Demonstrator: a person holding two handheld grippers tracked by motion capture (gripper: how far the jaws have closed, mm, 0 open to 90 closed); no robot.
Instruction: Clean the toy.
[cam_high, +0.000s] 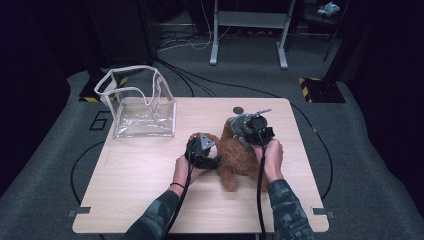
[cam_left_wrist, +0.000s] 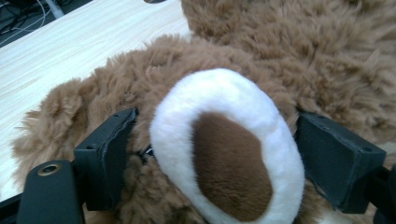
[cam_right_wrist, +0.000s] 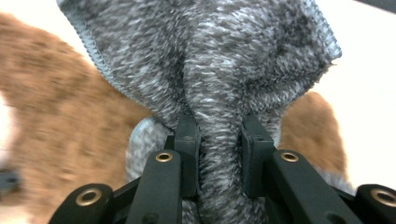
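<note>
A brown plush teddy bear (cam_high: 235, 161) lies on the wooden table (cam_high: 135, 195) between my two hands. My left gripper (cam_high: 212, 159) is at the bear's left side. In the left gripper view its jaws stand wide on either side of the bear's white foot (cam_left_wrist: 224, 149), which has a brown sole patch. The left gripper (cam_left_wrist: 212, 140) is open, with its pads at the fur and not squeezing. My right gripper (cam_high: 248, 131) is at the bear's far end. There it (cam_right_wrist: 218, 140) is shut on a bunched fold of grey knitted cloth (cam_right_wrist: 224, 60) that lies over the bear.
A clear plastic bag (cam_high: 142, 102) with white trim stands open at the table's back left. A small dark round object (cam_high: 238, 110) lies near the back edge. Black cables cross the carpet, and a grey metal frame (cam_high: 248, 30) stands behind the table.
</note>
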